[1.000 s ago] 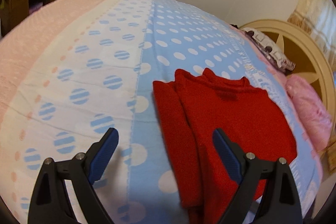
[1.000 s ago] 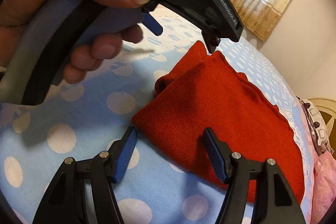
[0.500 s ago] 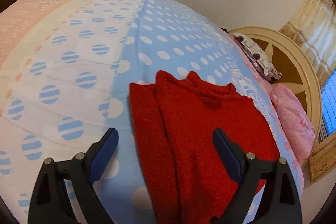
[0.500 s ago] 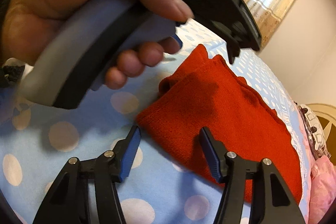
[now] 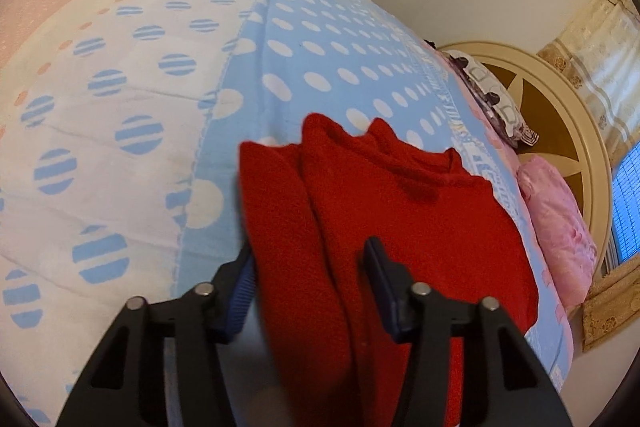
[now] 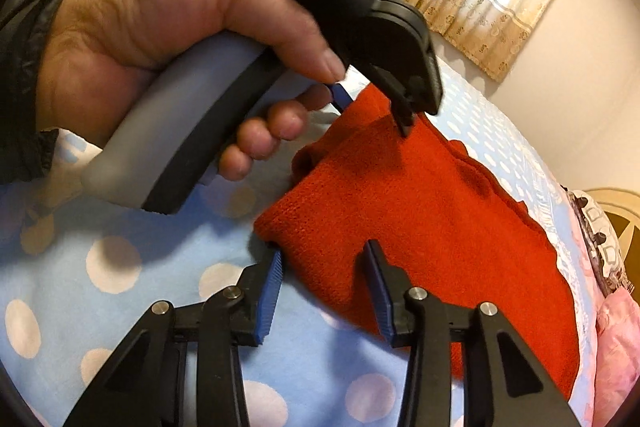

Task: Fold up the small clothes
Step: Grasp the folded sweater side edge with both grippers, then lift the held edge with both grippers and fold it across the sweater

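A red knitted sweater [image 5: 400,227] (nubbly, partly folded) lies on a blue polka-dot bedspread [image 5: 320,59]. No writing is legible. The left gripper [image 5: 308,259] and right gripper [image 6: 324,259] each straddle a sweater edge, blue ribbed pads narrowly apart.

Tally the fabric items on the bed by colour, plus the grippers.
Red sweater: 1
Pink pillow: 1
Patterned pillow: 1
Blue dotted quilt: 1
Grippers, left gripper and right gripper: 2
Total: 6
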Demonstrator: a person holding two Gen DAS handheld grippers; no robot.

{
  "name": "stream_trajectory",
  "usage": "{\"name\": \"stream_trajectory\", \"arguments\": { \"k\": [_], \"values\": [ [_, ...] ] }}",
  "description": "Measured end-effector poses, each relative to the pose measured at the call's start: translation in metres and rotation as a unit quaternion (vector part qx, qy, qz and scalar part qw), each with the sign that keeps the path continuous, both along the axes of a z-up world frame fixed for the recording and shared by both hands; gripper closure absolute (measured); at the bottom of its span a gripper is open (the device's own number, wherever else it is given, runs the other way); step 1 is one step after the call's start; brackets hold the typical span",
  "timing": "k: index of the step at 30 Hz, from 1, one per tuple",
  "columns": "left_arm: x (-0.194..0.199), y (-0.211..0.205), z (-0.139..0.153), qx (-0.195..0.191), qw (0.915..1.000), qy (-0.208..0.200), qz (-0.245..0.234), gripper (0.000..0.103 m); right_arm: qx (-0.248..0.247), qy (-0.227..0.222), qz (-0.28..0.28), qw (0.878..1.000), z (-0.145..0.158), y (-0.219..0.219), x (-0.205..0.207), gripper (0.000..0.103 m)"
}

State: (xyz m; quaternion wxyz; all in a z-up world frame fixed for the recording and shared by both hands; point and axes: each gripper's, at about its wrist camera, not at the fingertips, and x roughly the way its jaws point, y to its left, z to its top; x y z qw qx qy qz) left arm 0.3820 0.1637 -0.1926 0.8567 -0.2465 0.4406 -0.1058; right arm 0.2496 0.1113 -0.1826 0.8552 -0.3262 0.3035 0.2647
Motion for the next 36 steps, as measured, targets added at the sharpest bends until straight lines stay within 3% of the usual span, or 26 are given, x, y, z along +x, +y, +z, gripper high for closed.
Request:
{"name": "stream_trajectory", "arguments": {
  "k": [2, 3, 5, 8, 12, 15, 27, 36],
  "values": [
    [0.002, 0.003, -0.001, -0.002, 1.0, 0.0, 0.001, 0.061, 0.003, 0.004, 0.004, 1.0, 0.0, -0.001, 0.002, 0.072],
    [0.004, 0.005, -0.002, -0.003, 1.0, 0.003, 0.0, 0.065, 0.002, 0.006, 0.008, 1.0, 0.0, -0.003, 0.005, 0.087],
    [0.008, 0.008, -0.004, -0.014, 0.9999, 0.006, -0.005, 0.084, 0.007, 0.006, 0.006, 1.0, 0.002, -0.004, 0.005, 0.091],
    [0.01, 0.014, -0.008, -0.052, 0.9986, 0.013, -0.004, 0.088, 0.025, 0.006, -0.001, 1.0, 0.006, -0.011, 0.007, 0.094],
    [0.007, 0.015, -0.006, -0.062, 0.998, 0.004, 0.002, 0.09, 0.047, -0.004, -0.006, 0.999, 0.016, -0.021, 0.007, 0.094],
    [0.004, 0.021, -0.003, -0.096, 0.9953, -0.002, 0.013, 0.091, 0.059, -0.013, -0.011, 0.998, 0.024, -0.028, 0.007, 0.094],
    [0.009, 0.007, 0.035, -0.15, 0.9873, -0.052, 0.006, 0.091, 0.113, -0.038, -0.051, 0.992, 0.053, -0.064, 0.006, 0.095],
    [0.022, -0.025, 0.066, -0.159, 0.9838, -0.081, -0.015, 0.092, 0.153, -0.046, -0.088, 0.983, 0.069, -0.104, 0.014, 0.095]
  ]
}}
